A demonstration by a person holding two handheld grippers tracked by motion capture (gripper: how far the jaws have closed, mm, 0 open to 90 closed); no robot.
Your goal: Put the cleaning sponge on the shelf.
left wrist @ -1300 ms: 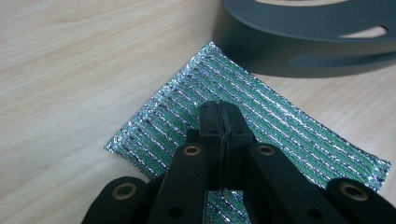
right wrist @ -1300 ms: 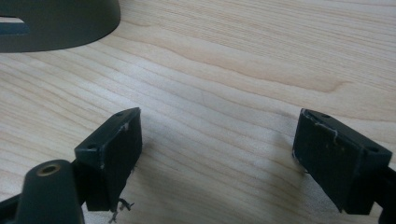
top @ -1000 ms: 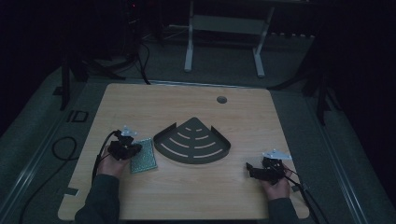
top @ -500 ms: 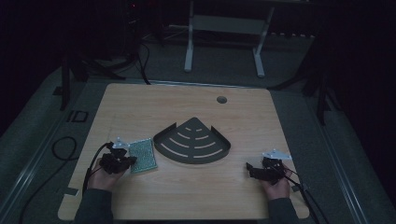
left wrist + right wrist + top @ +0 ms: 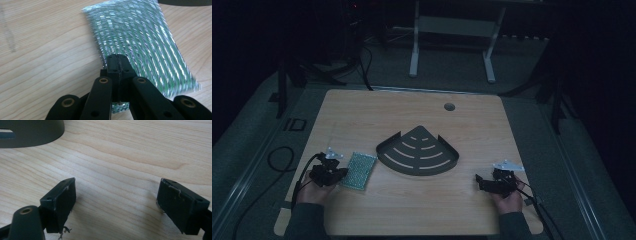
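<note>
The left tool [image 5: 117, 60] is clamped on the near edge of the green mesh sheet [image 5: 140, 42]; the right tool [image 5: 116, 202] is held wide open, empty, above the surface [image 5: 130, 152]

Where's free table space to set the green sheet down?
The table is bare along the far edge behind the dark fan-shaped tray, and along the near edge between the left tool and right tool. Crowded: left of the tray, where the green sheet lies.
</note>
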